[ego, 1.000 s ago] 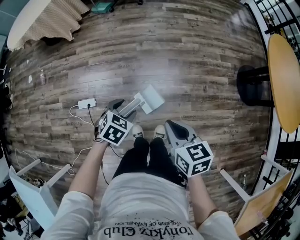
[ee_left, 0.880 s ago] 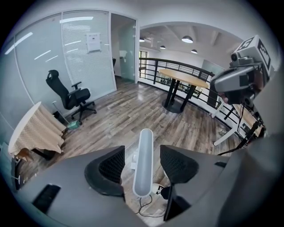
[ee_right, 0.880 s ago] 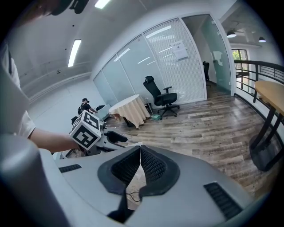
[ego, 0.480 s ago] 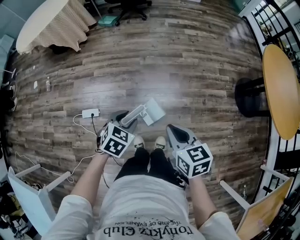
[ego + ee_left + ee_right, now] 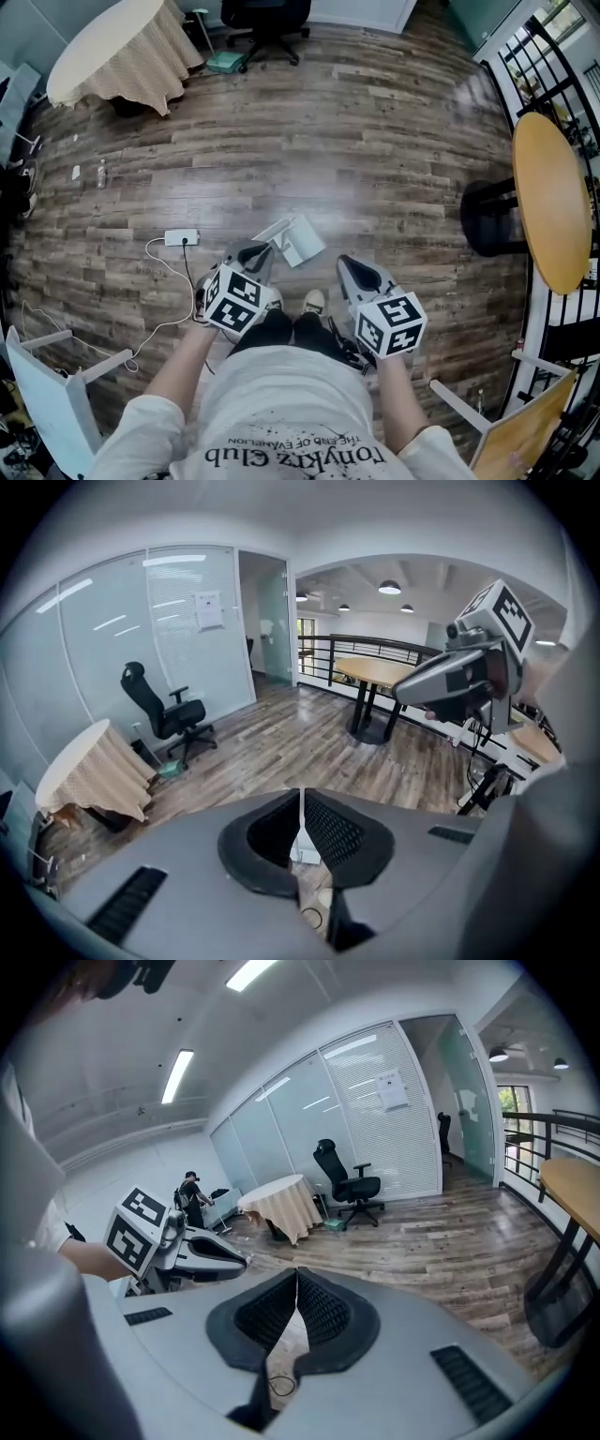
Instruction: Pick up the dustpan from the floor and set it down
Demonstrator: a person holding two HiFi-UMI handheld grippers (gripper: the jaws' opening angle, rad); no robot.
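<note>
Lifting step, judged in hand. Left gripper [image 5: 251,251]: fingers have just been closing and now clench the handle of the white dustpan [image 5: 300,239], which hangs just ahead of the person's shoes [image 5: 314,300], over mid-floor [image 5: 375,169]. Right gripper [image 5: 354,272]: fingers pressed together, empty. Next: level carry, then gentle lowering.

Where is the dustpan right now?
Head view, just left of centre: the dustpan, its handle clamped in the left gripper, is ahead of the person's shoes and right of the white power strip.

Head view looks steeply down; gripper views face outward (sharing the chair [image 5: 167,714]).
</note>
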